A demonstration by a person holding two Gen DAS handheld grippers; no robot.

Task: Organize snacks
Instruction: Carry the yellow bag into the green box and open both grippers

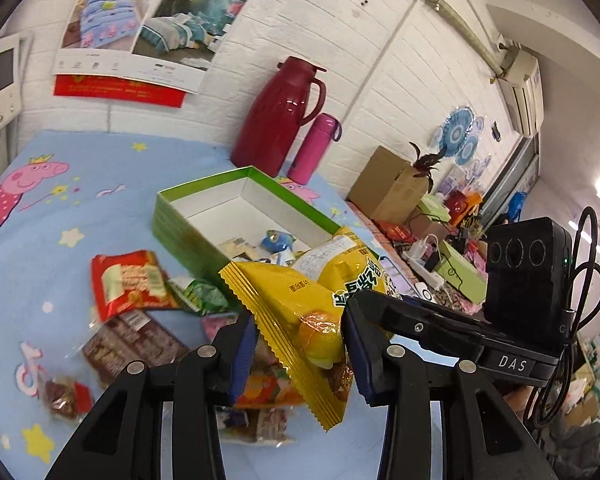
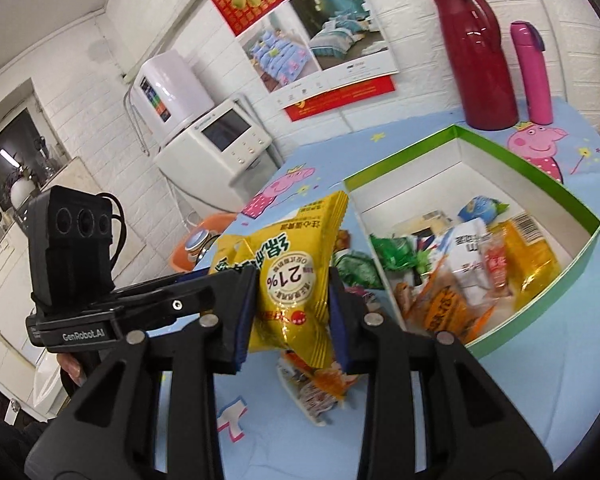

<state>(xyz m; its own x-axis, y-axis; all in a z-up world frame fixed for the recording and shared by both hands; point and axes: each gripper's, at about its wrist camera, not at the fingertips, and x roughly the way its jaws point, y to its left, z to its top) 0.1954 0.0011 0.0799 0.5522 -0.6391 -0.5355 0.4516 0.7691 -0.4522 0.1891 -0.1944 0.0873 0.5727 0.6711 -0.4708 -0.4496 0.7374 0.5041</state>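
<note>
A yellow snack packet (image 1: 300,304) (image 2: 292,276) hangs above the blue cartoon tablecloth (image 1: 80,208), held from both sides. My left gripper (image 1: 298,356) is shut on its lower part, and my right gripper (image 2: 292,320) is shut on its other end. Each gripper shows in the other's view, the right (image 1: 364,300) and the left (image 2: 220,284). Behind stands an open green box (image 1: 204,188) (image 2: 540,184) with several snacks inside. A red packet (image 1: 124,284), a green packet (image 1: 200,296), a brown packet (image 1: 136,340) and an orange packet (image 2: 324,384) lie loose on the cloth.
A dark red jug (image 1: 276,120) and a pink bottle (image 1: 316,148) stand by the wall behind the box. A white appliance (image 2: 220,144) sits off the table's left end. A cluttered side table with a cardboard box (image 1: 384,188) lies to the right.
</note>
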